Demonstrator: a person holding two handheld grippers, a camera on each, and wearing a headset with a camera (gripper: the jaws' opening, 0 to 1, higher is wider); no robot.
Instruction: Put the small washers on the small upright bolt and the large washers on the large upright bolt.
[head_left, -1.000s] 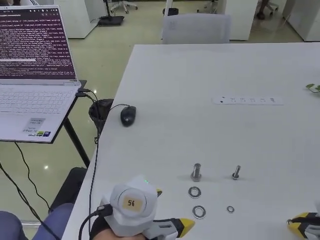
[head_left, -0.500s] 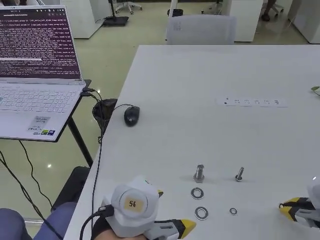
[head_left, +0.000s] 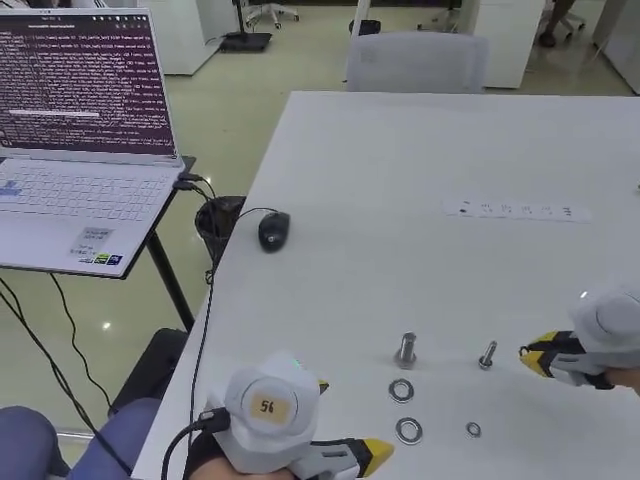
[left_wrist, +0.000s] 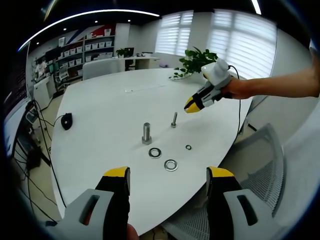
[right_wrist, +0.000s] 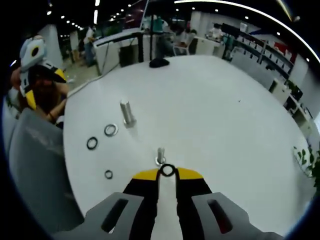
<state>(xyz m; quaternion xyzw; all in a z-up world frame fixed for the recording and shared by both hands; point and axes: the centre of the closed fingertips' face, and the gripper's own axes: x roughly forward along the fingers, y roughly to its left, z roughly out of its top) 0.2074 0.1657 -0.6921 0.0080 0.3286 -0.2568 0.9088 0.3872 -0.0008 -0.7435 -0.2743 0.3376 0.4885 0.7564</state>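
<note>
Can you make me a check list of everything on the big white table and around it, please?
Surface: white table, flat; the job's things sit near the front.
Job's things: large bolt and small bolt stand upright; two large washers and a loose small washer lie flat in front of them.
Clutter: computer mouse, power strip.
Grippers: left gripper open, holding nothing; right gripper shut on a held small washer, close beside the small bolt.
Cables: black cable runs from the left gripper along the table's left edge.
Surroundings: laptop on a stand, grey chair, potted plant.
</note>
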